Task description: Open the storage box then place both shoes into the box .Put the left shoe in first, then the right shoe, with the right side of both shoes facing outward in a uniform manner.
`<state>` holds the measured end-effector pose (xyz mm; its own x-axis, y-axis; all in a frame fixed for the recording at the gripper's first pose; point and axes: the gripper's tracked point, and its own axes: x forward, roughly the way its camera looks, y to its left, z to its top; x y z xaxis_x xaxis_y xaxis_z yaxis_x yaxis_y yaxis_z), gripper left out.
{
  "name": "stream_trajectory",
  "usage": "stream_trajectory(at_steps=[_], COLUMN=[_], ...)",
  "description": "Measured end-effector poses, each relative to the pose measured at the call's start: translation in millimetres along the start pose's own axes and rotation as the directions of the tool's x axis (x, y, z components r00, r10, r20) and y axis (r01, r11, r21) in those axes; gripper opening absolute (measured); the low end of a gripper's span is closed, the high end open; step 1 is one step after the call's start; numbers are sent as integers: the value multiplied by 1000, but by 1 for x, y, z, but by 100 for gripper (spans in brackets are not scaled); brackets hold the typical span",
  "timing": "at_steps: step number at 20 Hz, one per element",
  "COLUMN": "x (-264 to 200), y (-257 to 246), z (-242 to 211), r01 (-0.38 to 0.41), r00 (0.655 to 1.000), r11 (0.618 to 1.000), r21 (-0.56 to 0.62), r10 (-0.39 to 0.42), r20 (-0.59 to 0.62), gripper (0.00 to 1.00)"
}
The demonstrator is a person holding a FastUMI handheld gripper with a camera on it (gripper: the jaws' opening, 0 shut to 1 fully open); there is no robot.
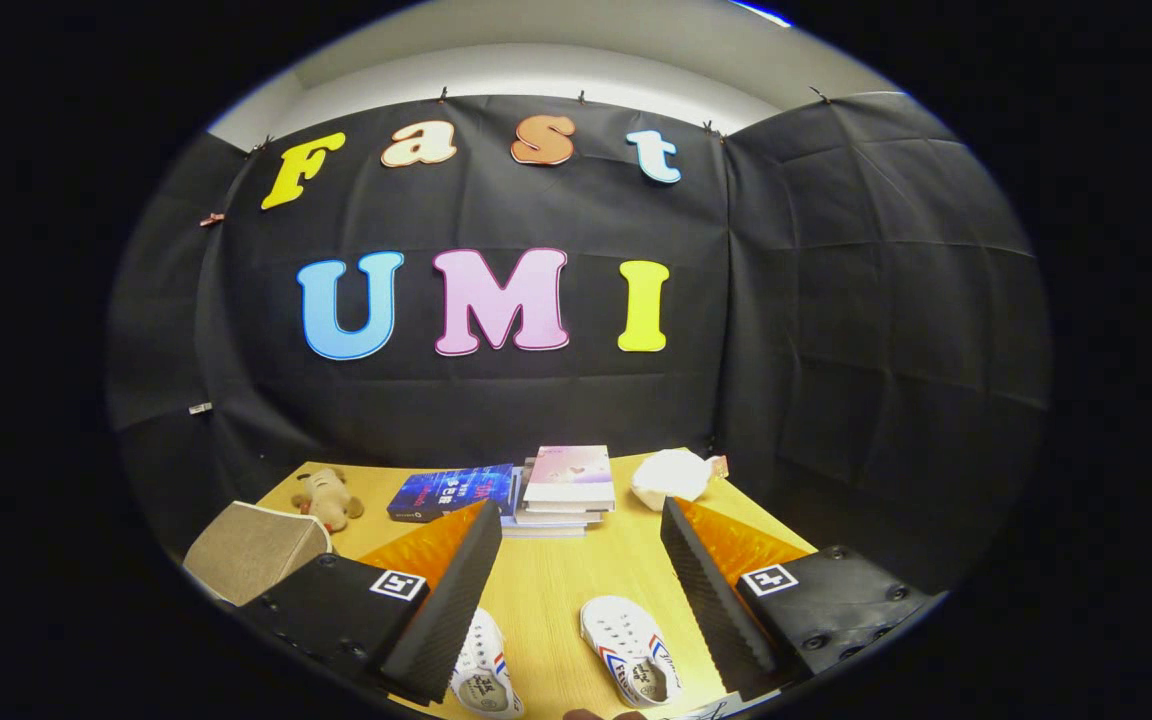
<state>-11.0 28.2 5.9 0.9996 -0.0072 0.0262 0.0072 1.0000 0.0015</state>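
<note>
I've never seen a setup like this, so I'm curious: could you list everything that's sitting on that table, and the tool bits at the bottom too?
Table: one, light wood, under everything.
Shoes: two, white with red and blue stripes, on the table between the fingers; one by the left finger, one nearer the right finger.
Storage box: one, beige fabric, lid closed, beyond the left finger.
Plush toy: one, tan, behind the storage box.
Blue book: one, flat, beyond the fingers.
Stack of books: one stack, pink cover on top, beside the blue book.
White bundle: one, crumpled, right of the stack; what it is I cannot tell.
Gripper: one, fingers spread wide, holding nothing.
</note>
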Motion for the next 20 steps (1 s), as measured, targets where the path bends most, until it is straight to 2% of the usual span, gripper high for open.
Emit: stream_trajectory(at_steps=[5,14,17,19,20], x=[-2,8,14,14,12], y=[14,52,79,103,116], z=[-11,-18,-34,-44,-51], r01=[-33,-172,-291,-382,-428], r00=[999,978,934,879,839], r11=[999,985,954,910,879], r21=[-24,-8,66,159,213], r10=[32,170,299,411,473], r20=[-35,-121,-196,-242,-268], gripper=[98,98,99,99,99])
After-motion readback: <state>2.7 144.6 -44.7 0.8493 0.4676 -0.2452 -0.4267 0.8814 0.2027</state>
